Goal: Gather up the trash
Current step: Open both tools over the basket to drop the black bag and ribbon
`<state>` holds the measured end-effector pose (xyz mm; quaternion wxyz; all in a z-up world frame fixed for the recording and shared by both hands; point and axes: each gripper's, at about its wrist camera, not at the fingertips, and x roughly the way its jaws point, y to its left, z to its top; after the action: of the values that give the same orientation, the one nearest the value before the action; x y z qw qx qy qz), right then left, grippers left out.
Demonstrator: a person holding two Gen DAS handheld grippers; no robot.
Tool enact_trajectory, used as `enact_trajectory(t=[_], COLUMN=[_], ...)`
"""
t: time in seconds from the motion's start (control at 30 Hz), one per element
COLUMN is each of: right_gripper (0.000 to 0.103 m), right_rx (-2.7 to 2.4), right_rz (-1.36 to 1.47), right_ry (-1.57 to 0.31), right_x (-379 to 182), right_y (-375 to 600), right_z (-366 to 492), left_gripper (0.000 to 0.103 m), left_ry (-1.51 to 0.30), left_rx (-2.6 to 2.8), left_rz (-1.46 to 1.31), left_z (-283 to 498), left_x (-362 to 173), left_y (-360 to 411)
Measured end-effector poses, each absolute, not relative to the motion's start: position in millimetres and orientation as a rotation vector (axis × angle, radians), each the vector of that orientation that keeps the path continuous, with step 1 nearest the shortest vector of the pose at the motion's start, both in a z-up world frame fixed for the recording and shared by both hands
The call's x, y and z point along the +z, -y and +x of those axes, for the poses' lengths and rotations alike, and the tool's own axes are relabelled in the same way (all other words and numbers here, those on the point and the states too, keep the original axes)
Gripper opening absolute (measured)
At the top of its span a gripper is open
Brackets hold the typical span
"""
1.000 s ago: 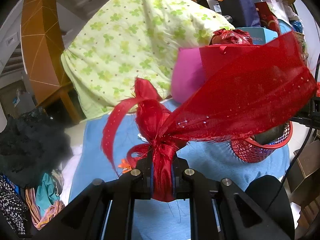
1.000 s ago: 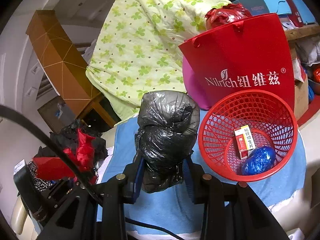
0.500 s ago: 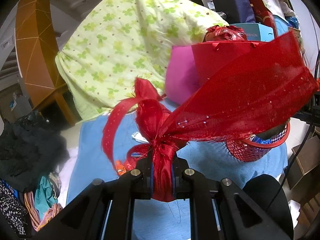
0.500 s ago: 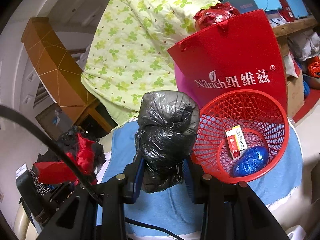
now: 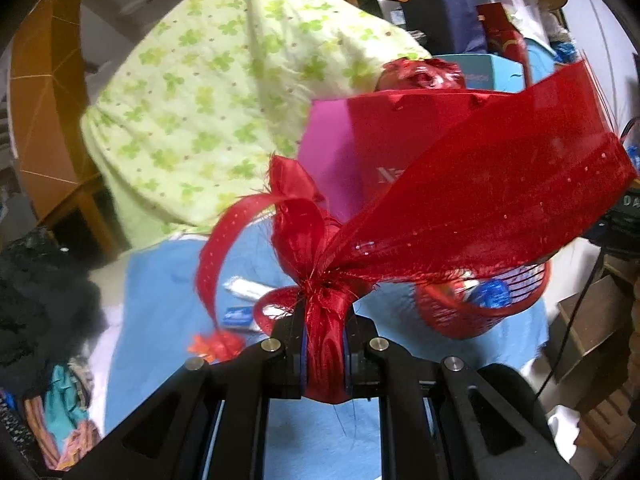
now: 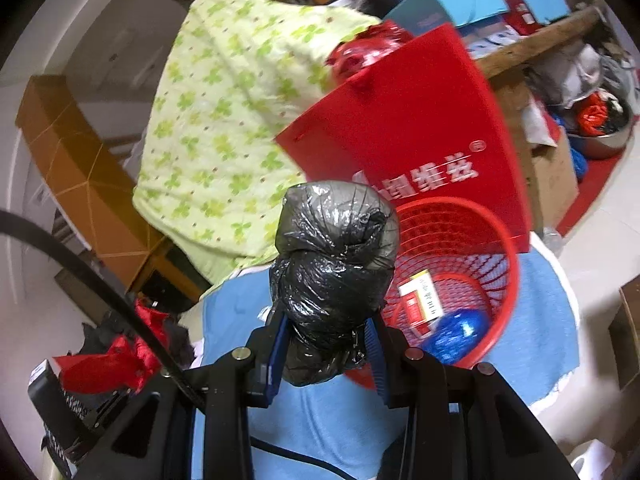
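Holding: right gripper (image 6: 326, 350) clamped on crumpled black plastic bag wad (image 6: 334, 276), round red mesh plastic basket (image 6: 480, 248) at two o'clock for dropping; left gripper (image 5: 325, 354) pinching red gauze ribbon bow (image 5: 400, 216) awaiting the same bin.

The red paper bag (image 6: 404, 128) carries blurred white Chinese characters and ®.

Blue cloth-covered tabletop (image 6: 332, 420), red mesh basket (image 6: 496, 240) on it at my right, small wrappers (image 5: 240, 314) and orange scrap (image 5: 208, 346) at my left
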<state>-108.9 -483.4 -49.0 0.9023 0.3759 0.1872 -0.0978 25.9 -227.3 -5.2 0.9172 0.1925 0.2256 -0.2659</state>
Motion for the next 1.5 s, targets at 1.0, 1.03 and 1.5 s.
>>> enact_trajectory(t=[1.0,1.03,1.5], right_gripper=[0.068,0.068,0.068], right_rx=[-0.272,-0.266,-0.083], right_rz=[0.969,0.958,0.652], right_ry=[-0.308,-0.303,-0.293], right_x=[-105.9,-102.9,-41.4], right_y=[567.2,562.9,457.7], right_z=[-129.6,-130.9,-108.6], left_gripper=[0.051,0.051,0.060], left_ry=[-0.621,-0.612,-0.476], left_rx=[-0.848,-0.841,-0.603], left_rz=[0.372,0.369,0.298], left_z=[49.8,47.8,44.3], left_x=[-42.0,-40.7,-20.5], left_y=[345.2,339.9,200.3])
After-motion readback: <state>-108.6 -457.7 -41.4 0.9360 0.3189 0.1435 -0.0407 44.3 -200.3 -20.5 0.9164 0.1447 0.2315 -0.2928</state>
